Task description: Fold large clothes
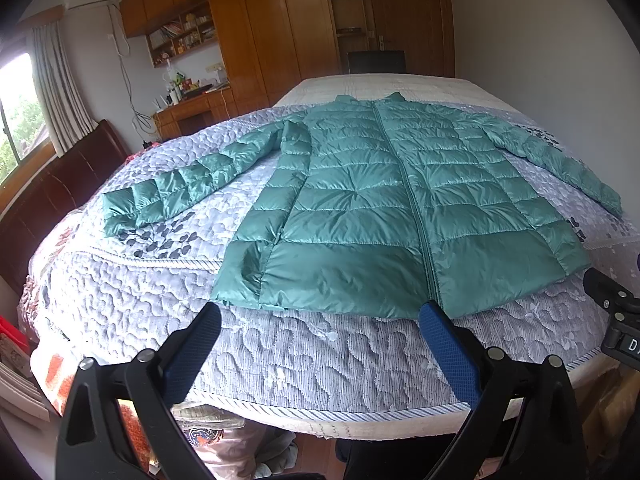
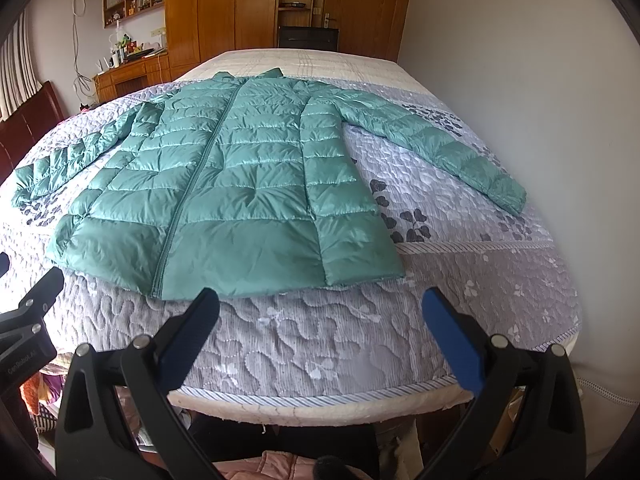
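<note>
1. The left tongs stand wide open and empty, just short of the hem; I would take the left sleeve at its cuff and bring it straight across the chest.
2. The teal down jacket lies flat, front up, zipped, on the quilted bed, sleeves spread, fabric glossy and puffy.
3. The right tongs are likewise wide open and empty; mirror with the right sleeve.
</note>
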